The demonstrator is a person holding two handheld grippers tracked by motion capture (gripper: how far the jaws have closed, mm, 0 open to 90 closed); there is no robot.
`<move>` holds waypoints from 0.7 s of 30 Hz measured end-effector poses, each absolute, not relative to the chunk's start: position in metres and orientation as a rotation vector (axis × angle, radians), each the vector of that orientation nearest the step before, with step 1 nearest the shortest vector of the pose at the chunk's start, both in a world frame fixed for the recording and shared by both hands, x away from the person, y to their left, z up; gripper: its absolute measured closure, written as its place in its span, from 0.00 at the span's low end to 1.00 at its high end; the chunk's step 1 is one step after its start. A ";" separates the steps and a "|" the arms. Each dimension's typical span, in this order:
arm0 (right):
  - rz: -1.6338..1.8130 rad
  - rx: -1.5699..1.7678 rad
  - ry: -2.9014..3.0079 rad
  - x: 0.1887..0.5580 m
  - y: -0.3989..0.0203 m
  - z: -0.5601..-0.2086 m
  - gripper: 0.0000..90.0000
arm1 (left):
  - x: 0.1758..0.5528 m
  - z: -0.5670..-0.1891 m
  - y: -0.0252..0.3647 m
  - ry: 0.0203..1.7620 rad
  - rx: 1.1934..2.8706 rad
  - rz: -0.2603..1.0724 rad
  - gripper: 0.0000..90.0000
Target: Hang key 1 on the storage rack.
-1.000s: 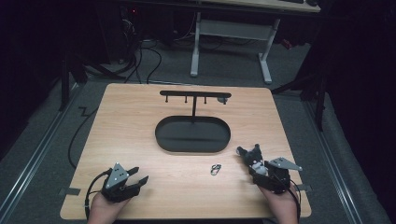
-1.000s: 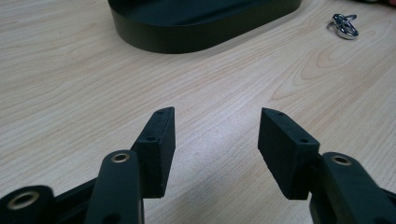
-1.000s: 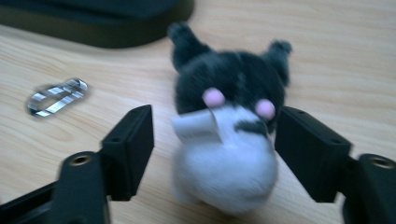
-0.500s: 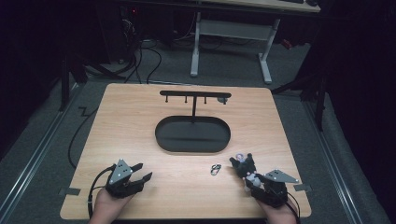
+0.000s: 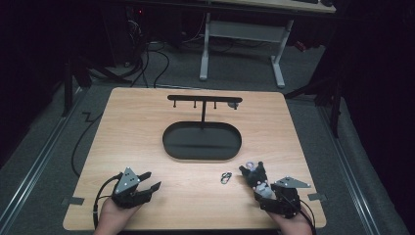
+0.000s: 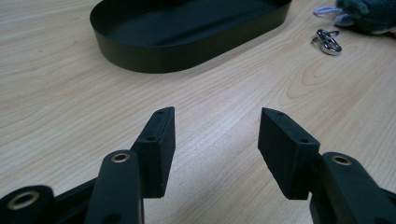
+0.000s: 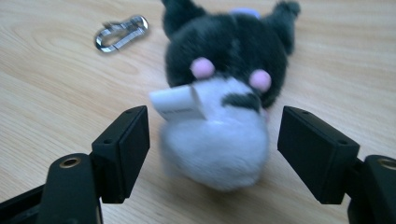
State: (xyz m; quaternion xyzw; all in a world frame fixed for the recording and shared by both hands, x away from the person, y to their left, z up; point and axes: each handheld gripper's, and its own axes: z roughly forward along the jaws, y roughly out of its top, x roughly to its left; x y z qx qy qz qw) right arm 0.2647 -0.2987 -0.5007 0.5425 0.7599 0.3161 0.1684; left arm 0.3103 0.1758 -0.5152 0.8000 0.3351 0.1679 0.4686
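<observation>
A small plush toy (image 7: pixel 224 93), dark grey above and white below with pink spots and a white tag, lies on the wooden table (image 5: pixel 147 127). My right gripper (image 7: pixel 212 140) is open around it, and neither pad touches it. Its jaws have just been opening. From above, the plush (image 5: pixel 254 172) lies at the tips of the right gripper (image 5: pixel 258 182), near the front right. A silver carabiner (image 5: pixel 225 177) lies just left of the plush. My left gripper (image 5: pixel 152 180) rests at the front left, open, with only bare wood between its jaws (image 6: pixel 215 135).
A black oval tray (image 5: pixel 169 139) sits mid-table, with a black T-shaped hanger stand (image 5: pixel 204 99) rising behind it. In the left gripper view the tray (image 6: pixel 154 58) lies ahead, and the carabiner (image 6: pixel 328 41) and plush (image 6: pixel 369 14) are at the far right. Bare wood lies between the grippers.
My right gripper has shifted a little left and toward the near edge, with the plush staying at its tips. The left gripper has kept still.
</observation>
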 end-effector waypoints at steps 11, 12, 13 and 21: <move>0.672 1.753 2.309 0.294 -0.309 -0.472 0.30 | 0.308 -0.514 0.177 0.798 1.947 0.366 0.52; 0.643 1.751 2.331 0.296 -0.307 -0.471 0.30 | 0.308 -0.514 0.177 0.796 1.953 0.365 0.52; 0.607 1.762 2.355 0.298 -0.306 -0.471 0.29 | 0.308 -0.515 0.177 0.796 1.953 0.366 0.52; 0.393 1.741 2.488 0.317 -0.289 -0.465 0.27 | 0.312 -0.518 0.175 0.789 1.981 0.368 0.52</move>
